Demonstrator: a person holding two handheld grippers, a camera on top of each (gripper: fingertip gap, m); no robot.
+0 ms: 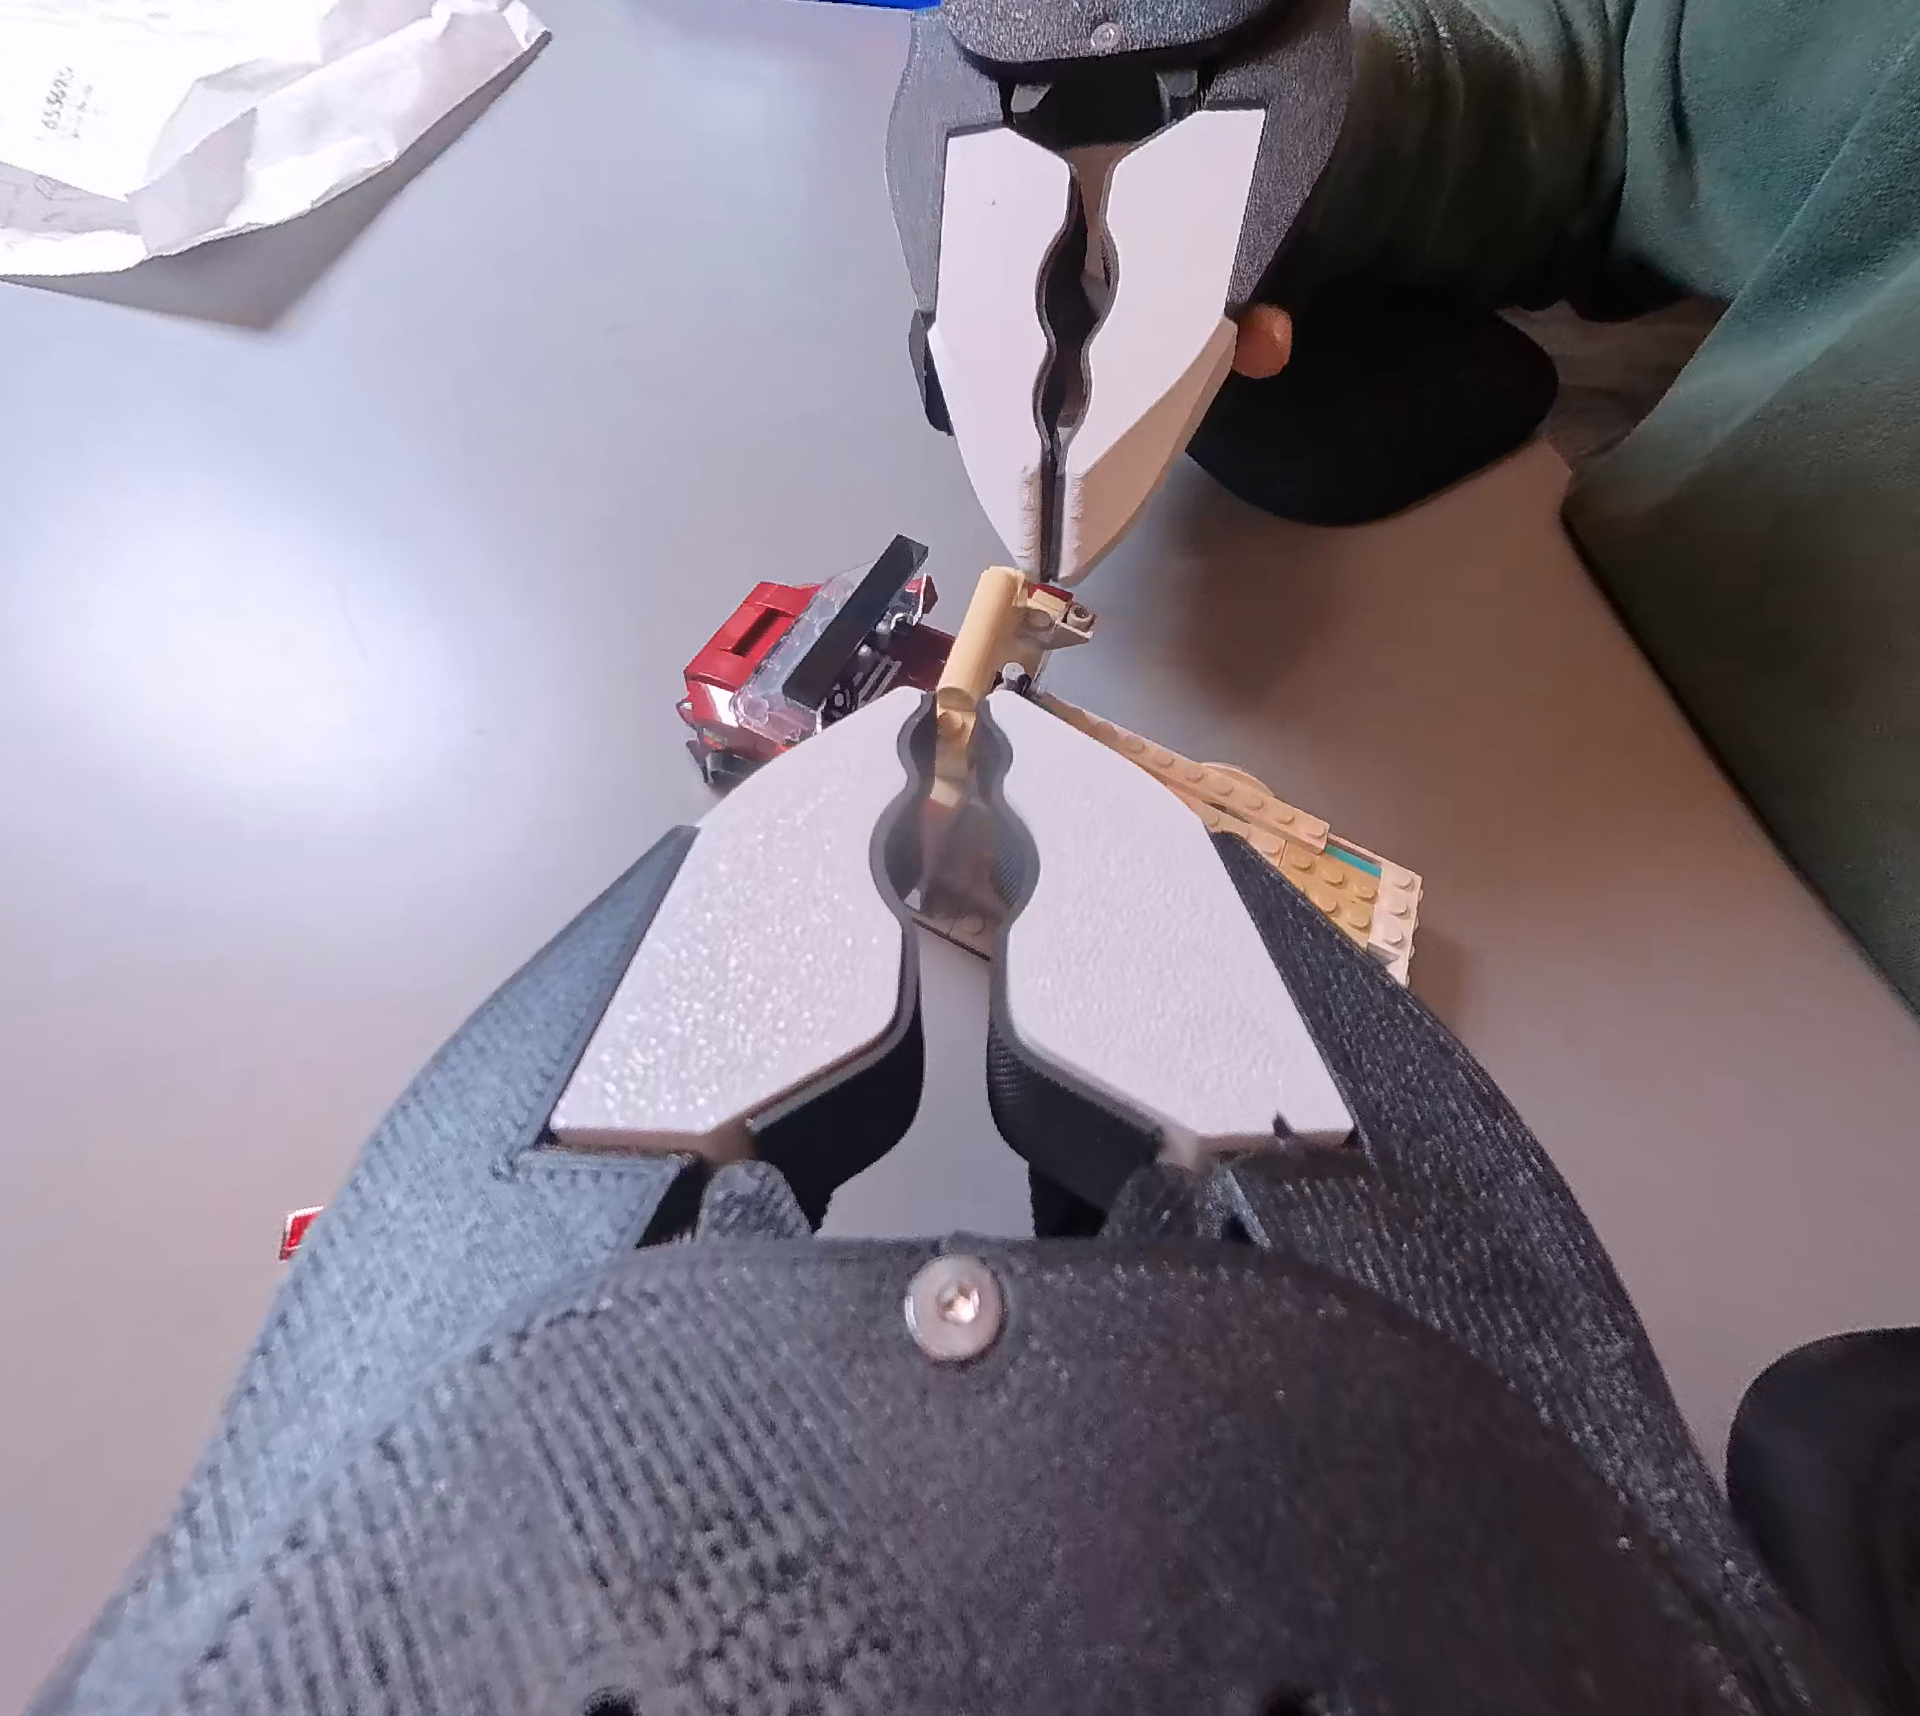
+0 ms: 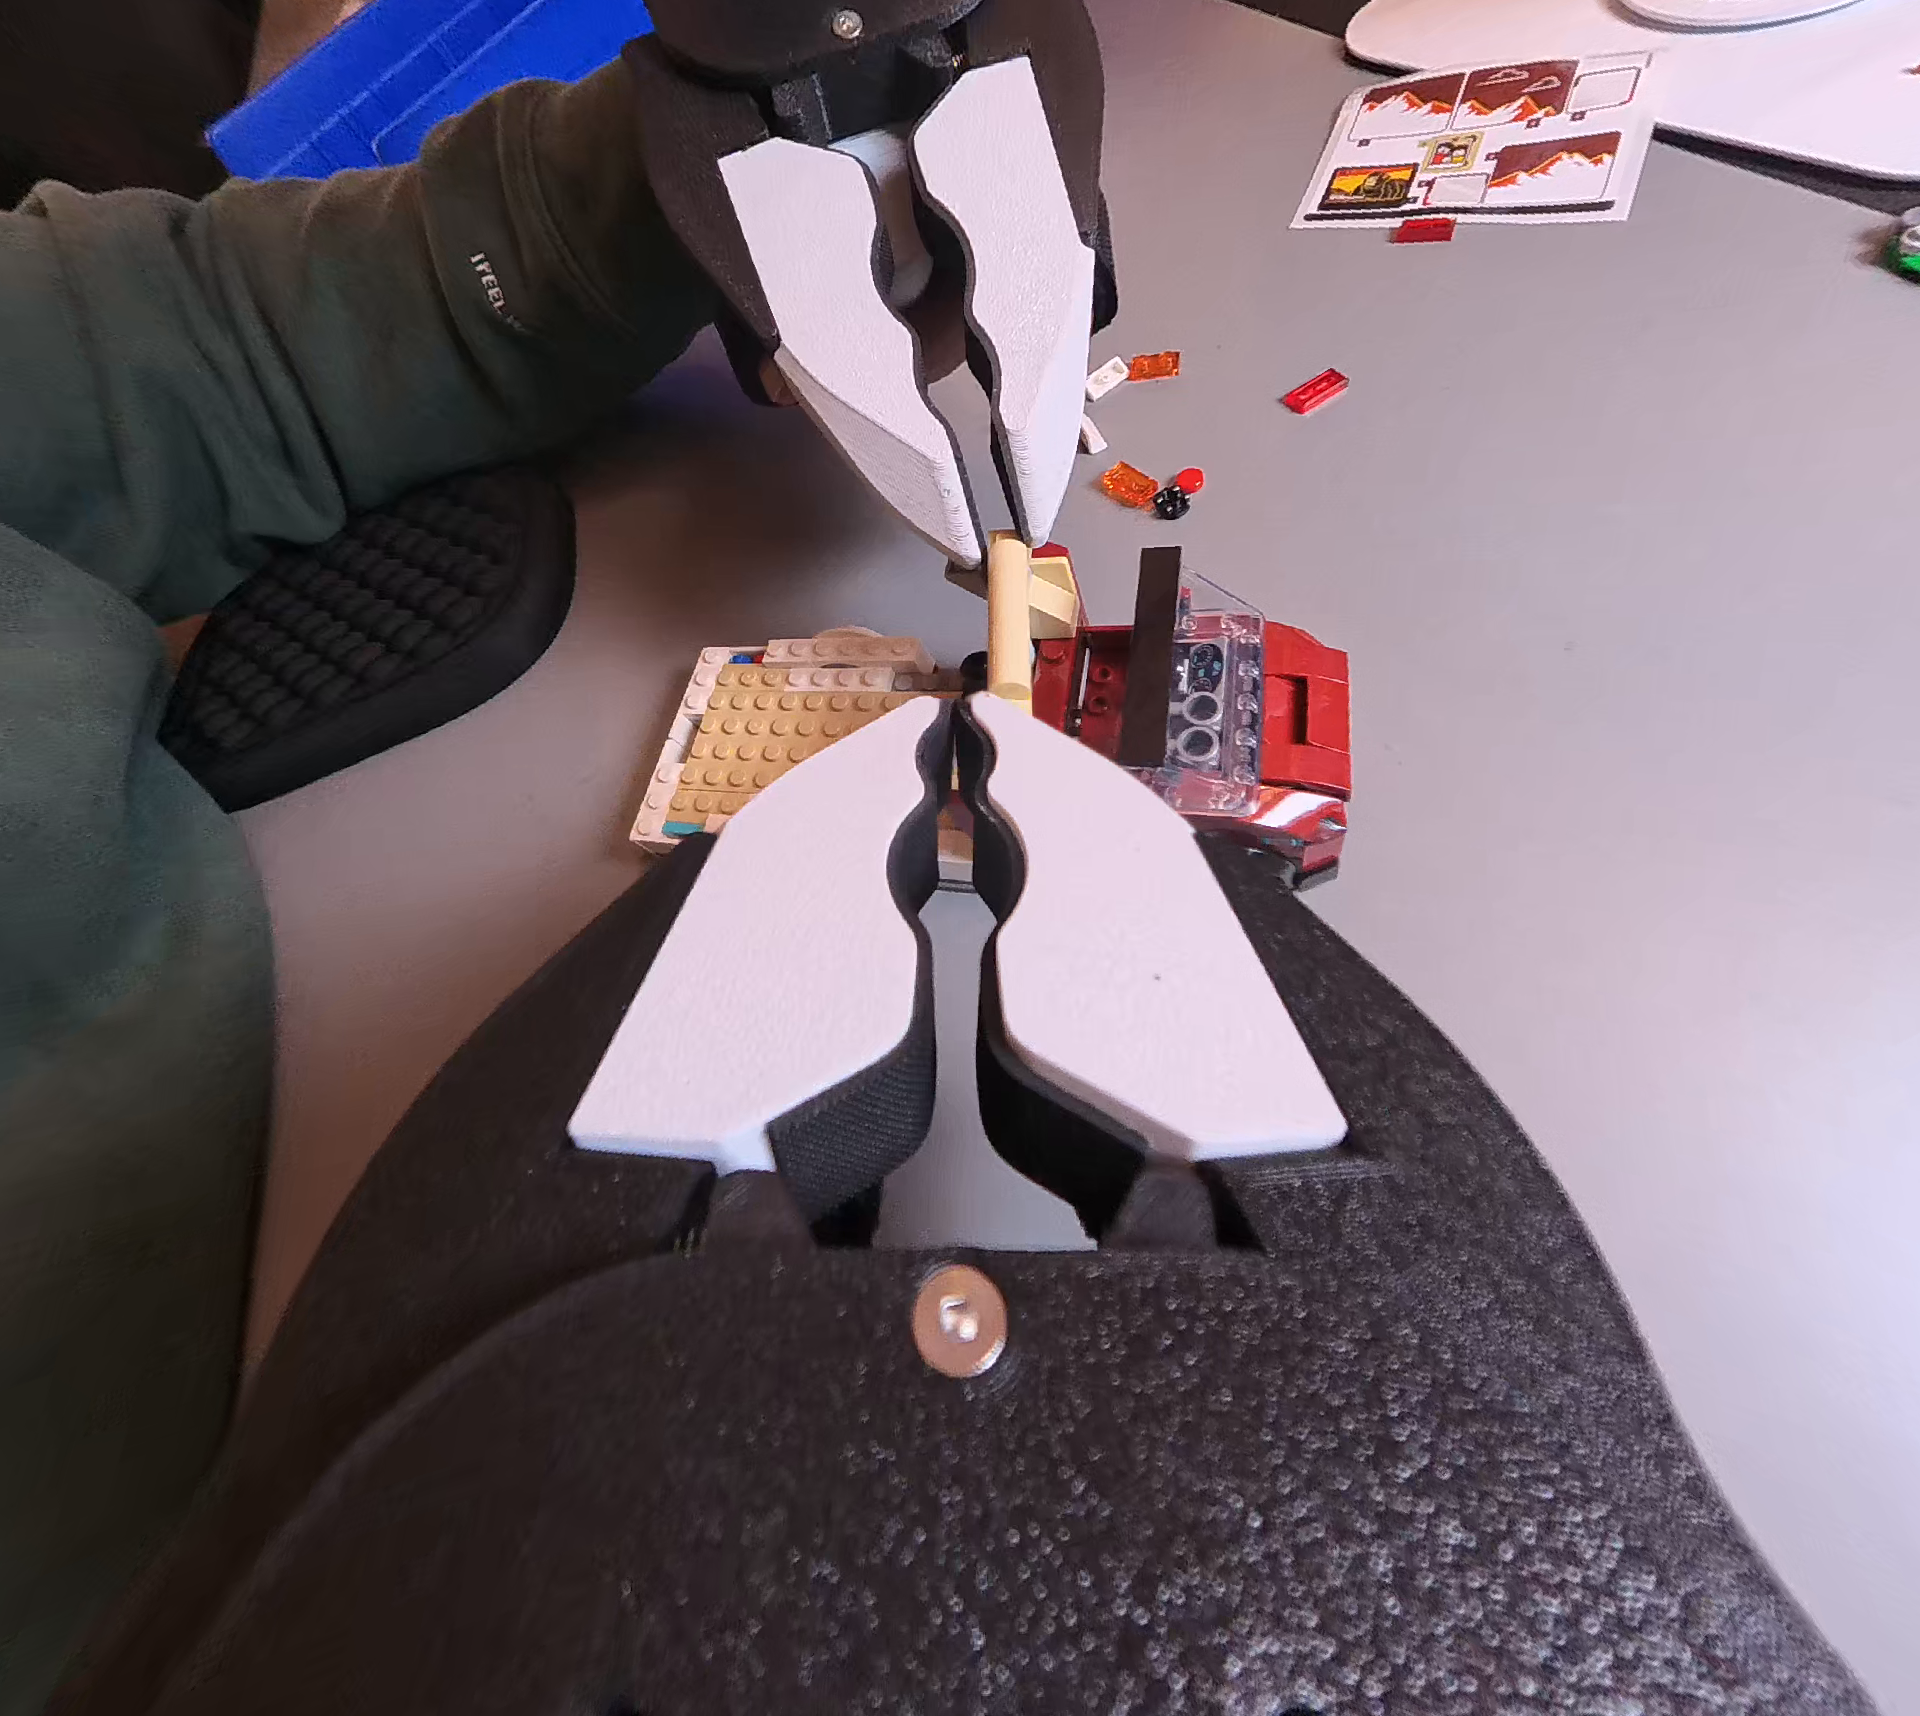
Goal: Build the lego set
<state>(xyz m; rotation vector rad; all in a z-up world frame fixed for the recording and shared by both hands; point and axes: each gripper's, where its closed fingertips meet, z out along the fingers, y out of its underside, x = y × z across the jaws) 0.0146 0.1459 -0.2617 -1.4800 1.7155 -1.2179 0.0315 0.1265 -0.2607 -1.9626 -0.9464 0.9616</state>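
Both grippers meet over the lego model on the grey table (image 1: 364, 523). Left gripper (image 1: 954, 710) has its fingers clamped on the lower end of a tan rod (image 1: 971, 643). Right gripper (image 2: 958, 710) has its fingers together beside the rod's other end. Dark red truck (image 2: 1195, 710) adjoins a tan studded plate (image 2: 769, 731); loose bricks (image 2: 1314, 391) lie beyond.

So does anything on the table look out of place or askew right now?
Yes. The red truck lies tipped on its side on the table, its black strip sticking up. A crumpled white paper bag lies nearby, and small loose pieces are scattered beyond the truck.
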